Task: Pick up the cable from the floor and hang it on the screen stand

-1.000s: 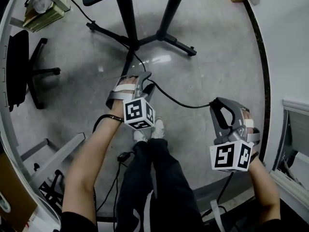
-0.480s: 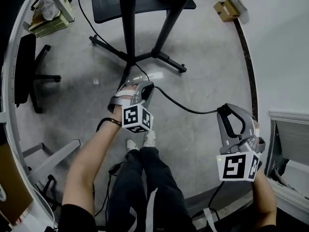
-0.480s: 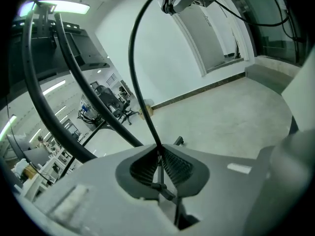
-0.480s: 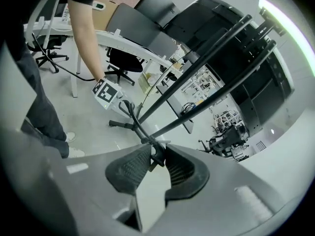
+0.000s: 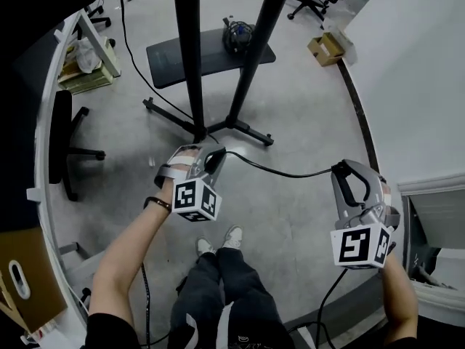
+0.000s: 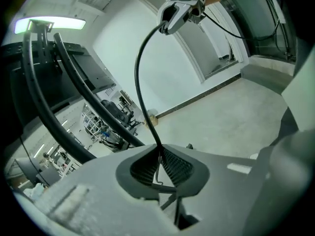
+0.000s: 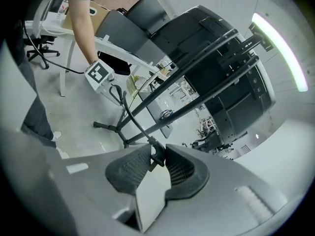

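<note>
Cable (image 5: 287,174) higher now, tail seemingly off-frame

Floor (image 5: 312,115) smooth grey concrete with faint sheen; screen stand (image 5: 190,64) matt black metal tubing; cable (image 6: 136,80) smooth black rubbery sheath; left gripper (image 6: 160,154) pads (image 6: 179,168) ribbed, dark, rubbery.
</note>
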A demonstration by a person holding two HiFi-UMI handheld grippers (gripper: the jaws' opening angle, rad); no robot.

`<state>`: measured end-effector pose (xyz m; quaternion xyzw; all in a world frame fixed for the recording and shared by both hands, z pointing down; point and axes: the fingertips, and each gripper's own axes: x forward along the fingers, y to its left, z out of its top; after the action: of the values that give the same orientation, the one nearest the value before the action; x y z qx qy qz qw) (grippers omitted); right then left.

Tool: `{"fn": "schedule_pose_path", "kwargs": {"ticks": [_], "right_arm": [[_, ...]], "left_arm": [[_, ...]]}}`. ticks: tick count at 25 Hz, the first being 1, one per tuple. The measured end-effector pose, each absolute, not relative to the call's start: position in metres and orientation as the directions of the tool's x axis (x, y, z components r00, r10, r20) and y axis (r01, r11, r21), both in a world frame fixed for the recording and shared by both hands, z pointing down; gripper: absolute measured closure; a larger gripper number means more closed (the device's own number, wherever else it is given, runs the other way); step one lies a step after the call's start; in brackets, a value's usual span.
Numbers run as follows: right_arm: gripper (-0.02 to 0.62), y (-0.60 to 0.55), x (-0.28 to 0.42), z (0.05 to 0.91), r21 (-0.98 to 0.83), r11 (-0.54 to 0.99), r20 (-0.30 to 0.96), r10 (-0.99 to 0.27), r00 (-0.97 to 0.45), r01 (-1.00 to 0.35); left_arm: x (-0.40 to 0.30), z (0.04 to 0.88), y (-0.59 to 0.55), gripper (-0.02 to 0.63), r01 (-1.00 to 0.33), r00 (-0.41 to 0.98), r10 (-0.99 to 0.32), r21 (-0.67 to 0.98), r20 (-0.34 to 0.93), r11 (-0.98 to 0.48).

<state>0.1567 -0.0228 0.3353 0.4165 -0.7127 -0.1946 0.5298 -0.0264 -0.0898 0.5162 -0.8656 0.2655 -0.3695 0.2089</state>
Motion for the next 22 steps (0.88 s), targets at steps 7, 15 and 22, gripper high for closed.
{"fn": "schedule_pose_path", "kwargs": {"ticks": [7,15,22], "right_arm": [[0.503,-0.057,0.154,0.252,0.791,0.489,0.480,-0.869,-0.122,-0.368],[0.503,-0.110,0.145,0.164,0.852,0.374,0.327,-0.927,-0.184,-0.366],[0.503,-0.132,0.141,0.095,0.888,0.275,0.187,-0.948,-0.256,-0.368]], "left_arm": [[-0.062,0.393,-0.117,0.584,-0.309,0.570,-0.679,-0.645,0.463,-0.699],[-0.094,0.251,-0.151,0.586,-0.336,0.528,-0.777,-0.755,0.344,-0.563],[-0.111,0.161,-0.152,0.586,-0.312,0.449,-0.853,-0.849,0.264,-0.427]]}}
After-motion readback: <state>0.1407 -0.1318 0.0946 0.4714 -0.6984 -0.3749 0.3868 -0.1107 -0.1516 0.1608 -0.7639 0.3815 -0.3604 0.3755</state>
